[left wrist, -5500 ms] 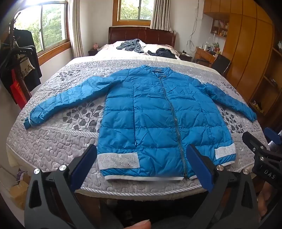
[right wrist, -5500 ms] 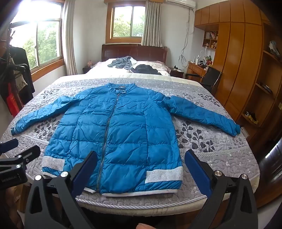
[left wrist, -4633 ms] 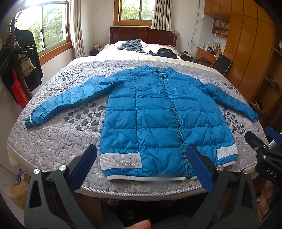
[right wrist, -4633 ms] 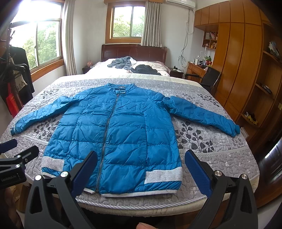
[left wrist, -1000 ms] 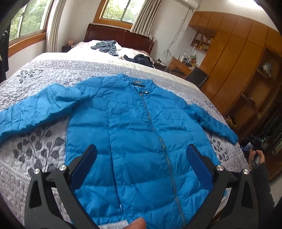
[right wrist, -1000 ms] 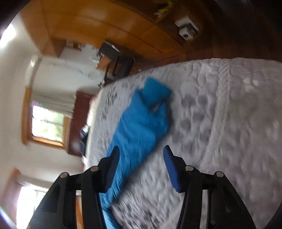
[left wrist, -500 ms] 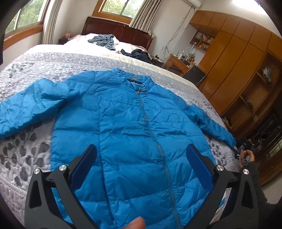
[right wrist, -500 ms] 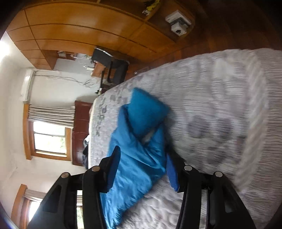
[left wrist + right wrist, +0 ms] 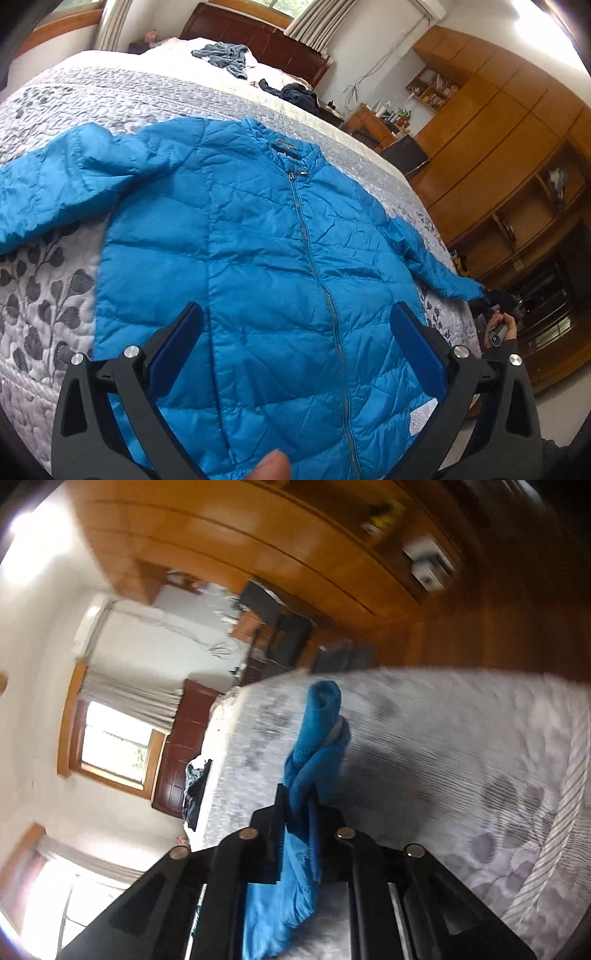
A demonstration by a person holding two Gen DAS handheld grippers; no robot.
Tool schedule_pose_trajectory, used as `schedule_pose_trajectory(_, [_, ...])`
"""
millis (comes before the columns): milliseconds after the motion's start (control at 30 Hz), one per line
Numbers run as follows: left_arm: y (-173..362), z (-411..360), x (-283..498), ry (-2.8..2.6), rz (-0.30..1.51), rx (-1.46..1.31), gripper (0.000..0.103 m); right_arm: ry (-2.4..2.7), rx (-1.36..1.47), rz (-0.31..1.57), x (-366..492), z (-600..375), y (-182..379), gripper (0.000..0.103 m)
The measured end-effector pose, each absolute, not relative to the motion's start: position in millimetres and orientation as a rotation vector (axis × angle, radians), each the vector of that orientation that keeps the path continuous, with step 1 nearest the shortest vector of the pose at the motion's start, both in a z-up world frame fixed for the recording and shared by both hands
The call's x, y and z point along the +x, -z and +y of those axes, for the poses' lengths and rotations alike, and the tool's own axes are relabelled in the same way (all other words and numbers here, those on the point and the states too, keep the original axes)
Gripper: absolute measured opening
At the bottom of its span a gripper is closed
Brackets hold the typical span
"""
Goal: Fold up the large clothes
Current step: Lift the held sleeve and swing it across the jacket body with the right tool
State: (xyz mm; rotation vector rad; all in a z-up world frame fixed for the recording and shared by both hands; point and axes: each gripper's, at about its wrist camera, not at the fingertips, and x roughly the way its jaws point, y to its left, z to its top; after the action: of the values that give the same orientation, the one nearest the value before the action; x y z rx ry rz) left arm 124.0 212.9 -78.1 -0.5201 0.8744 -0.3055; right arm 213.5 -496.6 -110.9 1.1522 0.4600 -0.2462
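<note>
left wrist: high, facing headboard | right wrist: rolled, close | shared: jacket (image 9: pixel 280 258) sleeve (image 9: pixel 314 753)

Big bed (image 9: pixel 122 99) w/ dark wood headboard, covered by grey quilted bedspread (image 9: pixel 44 280) w/ darker leaf print; white strip of bedding at head end. On bedspread: bright blue padded zip-front jacket (image 9: pixel 266 266), front up, zip closed, collar twd headboard, body flat, hem nr foot edge. One sleeve spread out to the window side, other out twd the wardrobe side, its cuff (image 9: pixel 325 698) raised off the bedspread in right wrist view. Nr pillows: crumpled grey-blue garment (image 9: pixel 225 59), and a dark navy garment (image 9: pixel 299 94) just beside it, both well apart from jacket.
</note>
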Motion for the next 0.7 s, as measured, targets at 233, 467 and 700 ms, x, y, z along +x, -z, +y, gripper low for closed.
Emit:
schedule_pose_trajectory(233, [70.5, 228.2, 107.8, 0.334, 0.846, -0.545, 0.100, 0.133, 0.900, 0.407, 246.5, -423.9, 1.8, 0.002])
schedule_pose_trajectory(467, [59.1, 233.8, 98.6, 0.369, 0.803, -0.542, 0.100, -0.029, 0.714, 0.417, 277.2, -319.5, -64.9, 0.000])
schedule_pose_trajectory(700, [65.2, 229.8, 88.9, 0.402, 0.813, -0.503, 0.100, 0.110, 0.563, 0.542, 251.6, -317.7, -28.3, 0.039])
